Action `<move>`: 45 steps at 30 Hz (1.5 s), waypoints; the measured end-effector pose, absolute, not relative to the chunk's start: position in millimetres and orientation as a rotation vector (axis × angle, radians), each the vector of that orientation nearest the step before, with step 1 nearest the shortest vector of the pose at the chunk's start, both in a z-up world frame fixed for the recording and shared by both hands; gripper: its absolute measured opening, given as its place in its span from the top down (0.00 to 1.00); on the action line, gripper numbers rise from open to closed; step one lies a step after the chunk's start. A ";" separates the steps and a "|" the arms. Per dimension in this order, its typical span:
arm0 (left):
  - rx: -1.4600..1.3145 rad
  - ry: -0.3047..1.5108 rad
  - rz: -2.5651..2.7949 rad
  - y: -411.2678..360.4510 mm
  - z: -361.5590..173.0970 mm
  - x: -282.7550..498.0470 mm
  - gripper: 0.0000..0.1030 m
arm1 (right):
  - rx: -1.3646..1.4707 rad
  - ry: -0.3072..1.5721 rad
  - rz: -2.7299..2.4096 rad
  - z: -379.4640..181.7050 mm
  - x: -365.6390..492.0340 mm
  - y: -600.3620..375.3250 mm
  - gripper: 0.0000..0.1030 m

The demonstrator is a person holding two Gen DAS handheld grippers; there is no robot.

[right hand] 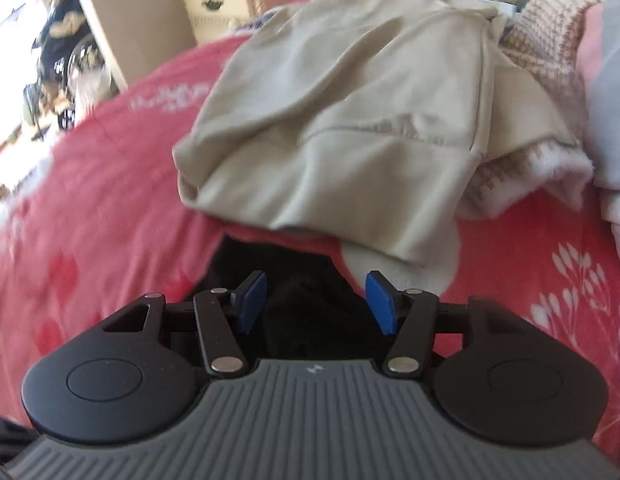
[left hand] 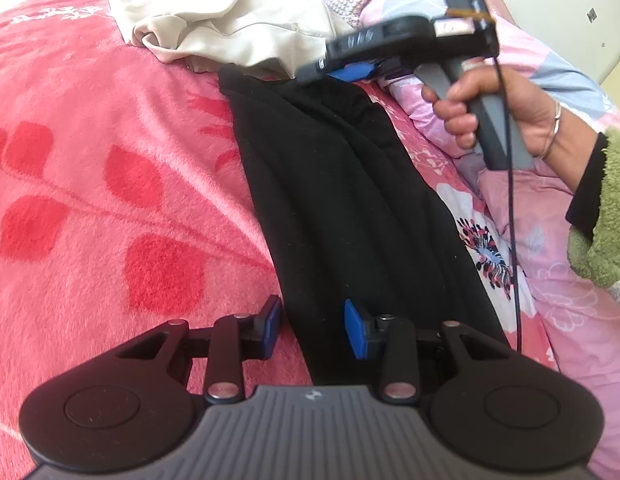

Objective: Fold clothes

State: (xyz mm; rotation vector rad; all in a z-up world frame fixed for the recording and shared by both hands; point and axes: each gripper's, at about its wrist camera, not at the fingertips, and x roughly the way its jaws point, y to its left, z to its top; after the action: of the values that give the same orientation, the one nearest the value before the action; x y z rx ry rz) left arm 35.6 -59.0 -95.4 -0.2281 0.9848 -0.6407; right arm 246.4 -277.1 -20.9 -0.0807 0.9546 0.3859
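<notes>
White writing on the red floral fleece blanket (right hand: 109,184) is too blurred to read. The long black cloth garment (left hand: 342,184) lies on that blanket, below the crumpled beige sweatshirt (right hand: 342,120). The left gripper (left hand: 314,328) and right gripper (right hand: 316,300) both stand open above the garment, gripping nothing.

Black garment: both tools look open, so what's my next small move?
Probably lower the right tool and close it on the far end of the black garment. Its pads stand apart above that edge, gripping nothing, and the garment lies long and flat on the red blanket, not yet folded.
</notes>
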 end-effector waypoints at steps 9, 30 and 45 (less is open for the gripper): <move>-0.213 0.977 -0.637 -60.8 -95.6 33.9 0.67 | 0.059 0.866 0.325 -37.6 258.4 -296.0 0.98; -0.183 0.971 -0.624 -59.0 -95.2 33.3 0.71 | -0.041 0.895 0.062 -49.4 196.5 -366.8 0.96; -0.153 0.947 -0.617 -62.2 -96.6 30.9 0.71 | -0.055 0.936 -0.066 -50.9 169.4 -395.7 0.96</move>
State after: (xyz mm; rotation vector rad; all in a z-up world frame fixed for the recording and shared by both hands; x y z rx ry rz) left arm 30.9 -62.2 -96.6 -0.1534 0.9470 -0.6167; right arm 169.4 -395.7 -50.9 -0.0555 0.9363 -0.0657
